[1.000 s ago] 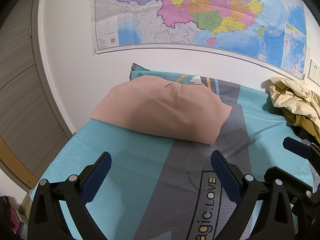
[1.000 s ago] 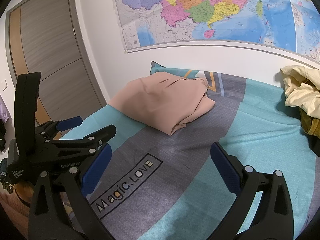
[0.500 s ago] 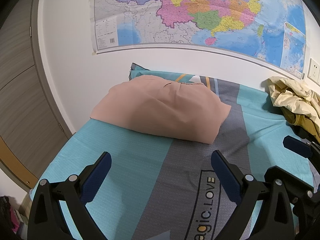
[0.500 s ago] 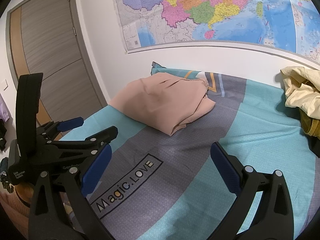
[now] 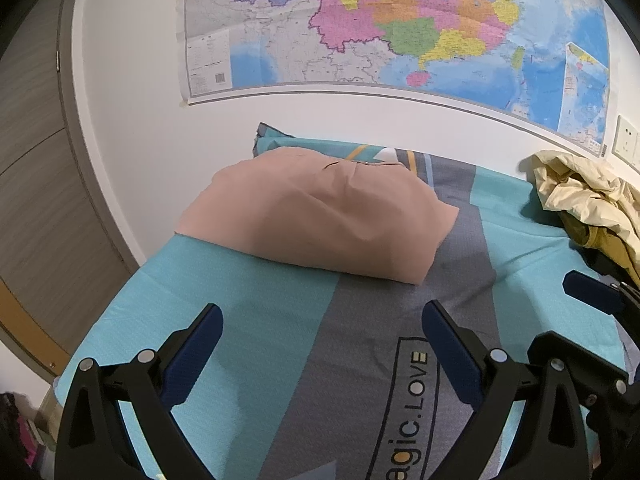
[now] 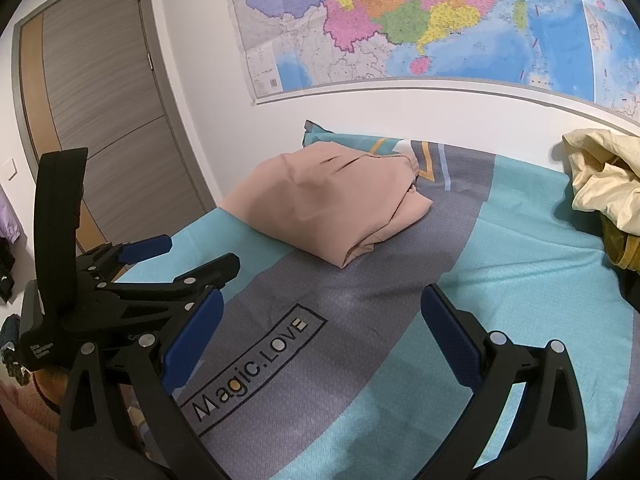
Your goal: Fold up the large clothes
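Note:
A pink garment [image 5: 320, 220] lies folded in a neat stack at the far left of the bed; it also shows in the right wrist view [image 6: 332, 204]. A crumpled cream and mustard pile of clothes [image 5: 588, 204] lies at the far right, also in the right wrist view [image 6: 604, 192]. My left gripper [image 5: 320, 344] is open and empty, held above the sheet short of the pink stack. My right gripper [image 6: 320, 328] is open and empty over the grey stripe. The left gripper also shows at the left in the right wrist view [image 6: 152, 268].
The bed has a teal and grey sheet [image 6: 500, 264] with "Magic.LOVE" printed on it. A wall with a large map [image 5: 400, 28] runs behind the bed. A grey wooden door [image 6: 104, 120] stands to the left. The bed's left edge [image 5: 120, 304] drops to the floor.

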The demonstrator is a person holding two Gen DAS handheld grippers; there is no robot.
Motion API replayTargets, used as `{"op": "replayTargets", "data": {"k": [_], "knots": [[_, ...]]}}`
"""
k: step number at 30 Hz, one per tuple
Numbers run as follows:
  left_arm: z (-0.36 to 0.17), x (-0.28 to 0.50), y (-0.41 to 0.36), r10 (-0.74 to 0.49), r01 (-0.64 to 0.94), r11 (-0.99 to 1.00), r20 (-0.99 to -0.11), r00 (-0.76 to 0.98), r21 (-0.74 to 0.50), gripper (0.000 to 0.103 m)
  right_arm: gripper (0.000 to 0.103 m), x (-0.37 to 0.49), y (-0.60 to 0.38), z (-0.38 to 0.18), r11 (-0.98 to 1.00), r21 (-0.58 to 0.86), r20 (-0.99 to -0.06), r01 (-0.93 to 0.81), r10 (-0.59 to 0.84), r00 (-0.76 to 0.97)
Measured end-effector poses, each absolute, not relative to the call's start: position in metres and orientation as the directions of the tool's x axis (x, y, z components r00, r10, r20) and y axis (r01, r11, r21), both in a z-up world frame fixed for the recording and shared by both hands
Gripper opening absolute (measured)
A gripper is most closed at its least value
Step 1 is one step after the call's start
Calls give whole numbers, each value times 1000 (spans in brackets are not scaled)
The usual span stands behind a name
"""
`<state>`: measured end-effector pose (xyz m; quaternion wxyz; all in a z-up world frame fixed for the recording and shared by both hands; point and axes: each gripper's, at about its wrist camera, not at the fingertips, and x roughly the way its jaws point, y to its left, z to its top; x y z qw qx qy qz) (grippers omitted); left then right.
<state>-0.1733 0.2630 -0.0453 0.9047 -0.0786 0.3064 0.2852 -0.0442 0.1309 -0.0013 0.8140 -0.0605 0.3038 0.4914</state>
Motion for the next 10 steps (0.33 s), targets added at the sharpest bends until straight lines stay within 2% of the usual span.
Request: {"op": "replayTargets", "data": {"k": [7,10], "knots": [[-51,-162,255,399,-519,854,-618,678,-19,96,97,-38,113,-4,549,215,-558,-807,748,360],[-56,-149,246,319,-456,889,-651,689,-48,96,97,-35,96,-4,590,207,-554,-780,728,403]]}}
